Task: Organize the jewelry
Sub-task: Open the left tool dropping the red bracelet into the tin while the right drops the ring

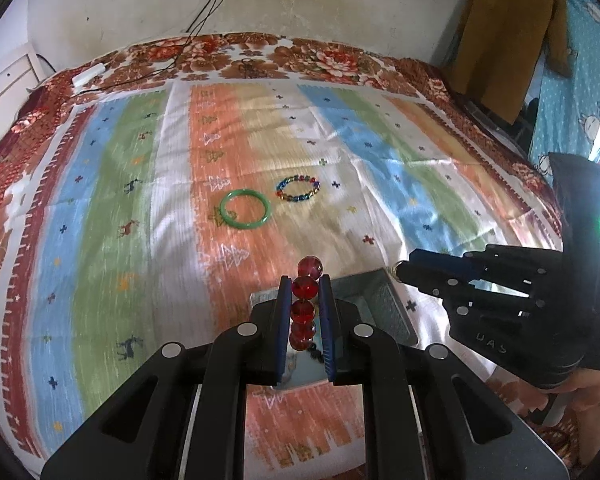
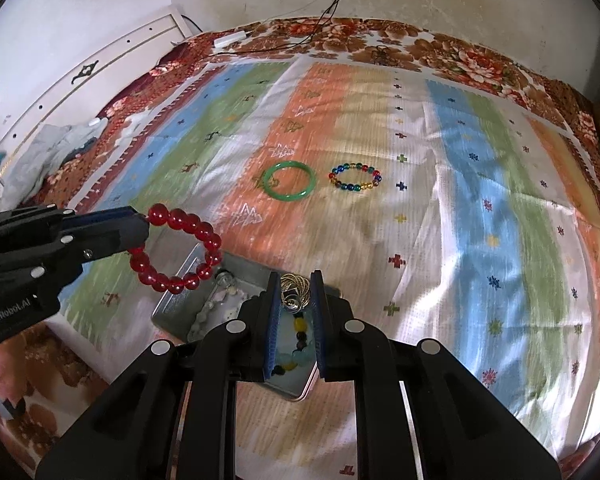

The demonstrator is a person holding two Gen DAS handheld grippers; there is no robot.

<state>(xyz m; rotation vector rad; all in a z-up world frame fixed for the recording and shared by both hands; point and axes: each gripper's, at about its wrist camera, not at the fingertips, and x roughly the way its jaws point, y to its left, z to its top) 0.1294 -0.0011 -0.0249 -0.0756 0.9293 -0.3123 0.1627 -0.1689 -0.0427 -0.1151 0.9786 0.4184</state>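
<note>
The left gripper (image 1: 305, 286) was pinching a bracelet of round translucent red beads (image 2: 179, 249), its blue-padded jaws pressed on the strand so that in the right wrist view the loop hung free to the side, just above the near-left corner of a shallow grey metal tin (image 2: 204, 280). The right gripper (image 2: 295, 289) was closed on a small bundle of thin gold-coloured wire rings (image 2: 294, 286), held over the same tin, which already contained a strand of pale and dark beads (image 2: 296, 340). The tin sat near the front edge of the striped, patterned bedspread (image 1: 120, 180). Toward the middle of the bedspread, well apart from the tin, lay a smooth green jade-like bangle (image 1: 244, 209) and, just beside it on the right, a bracelet of mixed blue, yellow and red beads (image 1: 298, 189).

The step in hand appeared to be placing both held pieces into the tin. To do it well, each gripper probably needed to be lowered until the piece was inside the rim before releasing, since a round-beaded loop dropped from height could bounce or roll out. Releasing one hand at a time would likely keep the two grippers from knocking together over the small opening. The red loop seemed best settled in the bare left part, away from the strand already there, to avoid tangling.
</note>
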